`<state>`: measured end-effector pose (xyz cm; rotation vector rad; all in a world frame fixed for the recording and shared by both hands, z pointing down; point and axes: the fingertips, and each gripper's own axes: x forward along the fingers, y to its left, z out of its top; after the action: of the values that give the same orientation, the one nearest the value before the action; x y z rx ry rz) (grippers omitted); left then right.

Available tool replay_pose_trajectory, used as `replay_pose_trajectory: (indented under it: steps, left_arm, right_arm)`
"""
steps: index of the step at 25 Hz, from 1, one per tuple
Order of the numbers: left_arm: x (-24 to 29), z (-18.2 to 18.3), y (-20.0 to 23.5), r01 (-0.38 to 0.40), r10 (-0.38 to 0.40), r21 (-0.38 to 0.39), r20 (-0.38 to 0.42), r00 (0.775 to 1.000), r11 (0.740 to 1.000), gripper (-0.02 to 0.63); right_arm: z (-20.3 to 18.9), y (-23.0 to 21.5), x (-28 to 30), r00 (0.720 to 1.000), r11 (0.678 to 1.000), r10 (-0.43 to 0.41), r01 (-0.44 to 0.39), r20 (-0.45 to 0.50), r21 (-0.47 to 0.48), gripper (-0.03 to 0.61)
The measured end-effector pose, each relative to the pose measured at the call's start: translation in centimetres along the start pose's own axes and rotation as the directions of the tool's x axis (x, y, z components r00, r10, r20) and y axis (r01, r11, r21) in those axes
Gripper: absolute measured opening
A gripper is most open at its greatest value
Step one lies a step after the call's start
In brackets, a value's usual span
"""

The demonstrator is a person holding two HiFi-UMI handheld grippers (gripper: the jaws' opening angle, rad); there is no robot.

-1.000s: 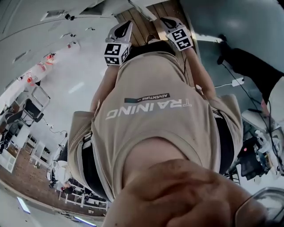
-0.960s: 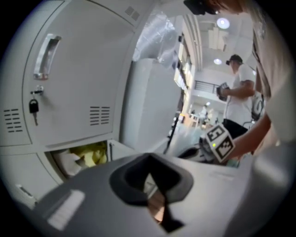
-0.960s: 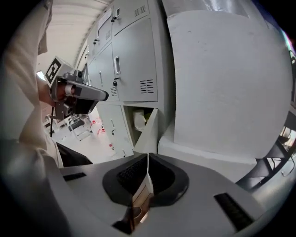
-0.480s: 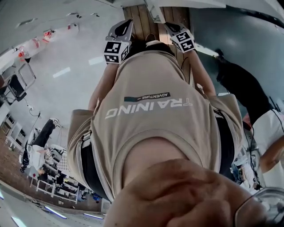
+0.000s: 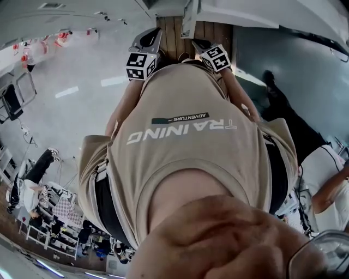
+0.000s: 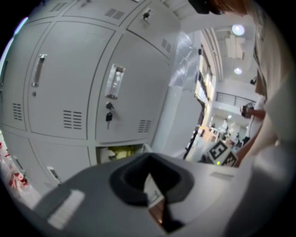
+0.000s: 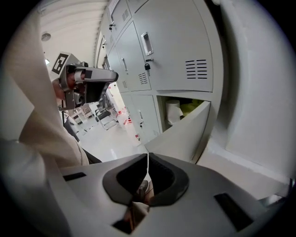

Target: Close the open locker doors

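A bank of grey lockers (image 6: pixel 69 88) fills the left gripper view, most doors shut, one with a key (image 6: pixel 109 115) in its lock. One lower compartment (image 6: pixel 115 152) stands open with something yellow inside. In the right gripper view that open locker door (image 7: pixel 185 134) swings out toward me, with a white roll and a yellow-green item (image 7: pixel 182 107) behind it. My left gripper (image 6: pixel 148 172) and my right gripper (image 7: pixel 147 158) both have their jaws together with nothing between them. In the head view both grippers, left (image 5: pixel 143 54) and right (image 5: pixel 214 53), are held out past my beige shirt (image 5: pixel 185 141).
A white locker panel (image 5: pixel 245 13) crosses the top of the head view above a strip of wooden floor (image 5: pixel 169 30). Another person (image 5: pixel 322 174) stands at the right. Chairs (image 7: pixel 104 118) and shelving (image 5: pixel 49 229) stand further off in the room.
The head view has swung, so the background slid and the white locker panel came in at the top. Both grippers keep about the same spot ahead of my chest.
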<state>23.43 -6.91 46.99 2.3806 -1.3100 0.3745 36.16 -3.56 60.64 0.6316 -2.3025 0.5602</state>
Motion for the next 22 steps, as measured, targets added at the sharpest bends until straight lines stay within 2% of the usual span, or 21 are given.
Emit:
replay_pose_trajectory:
  steps: [6,13,18,22]
  left_arm:
    - [-1.2,0.8,3.9,-0.028,0.028,-0.009,0.044,0.999,1.0,0.0]
    - [-3.4,1.3,8.1,-0.074,0.076,-0.03,0.075,0.994,0.997,0.0]
    - [-4.0,1.0,10.5,-0.128,0.133,-0.072,0.07,0.989,0.989,0.0]
    - [-4.1,2.3,11.1,-0.177,0.185,-0.096,0.077,0.98,0.979,0.0]
  right_arm:
    - [2.8,1.8,3.5,0.998,0.993,0.047,-0.05,-0.035,-0.106,0.015]
    - [7.2,3.0,6.1,0.998,0.996,0.059,-0.057,0.027,-0.073,0.015]
    - [8.7,3.2,8.3,0.996,0.991,0.091,-0.089,0.014,-0.095,0.015]
    - [10.7,2.9,9.2,0.99,0.98,0.14,-0.137,0.013,-0.142,0.015]
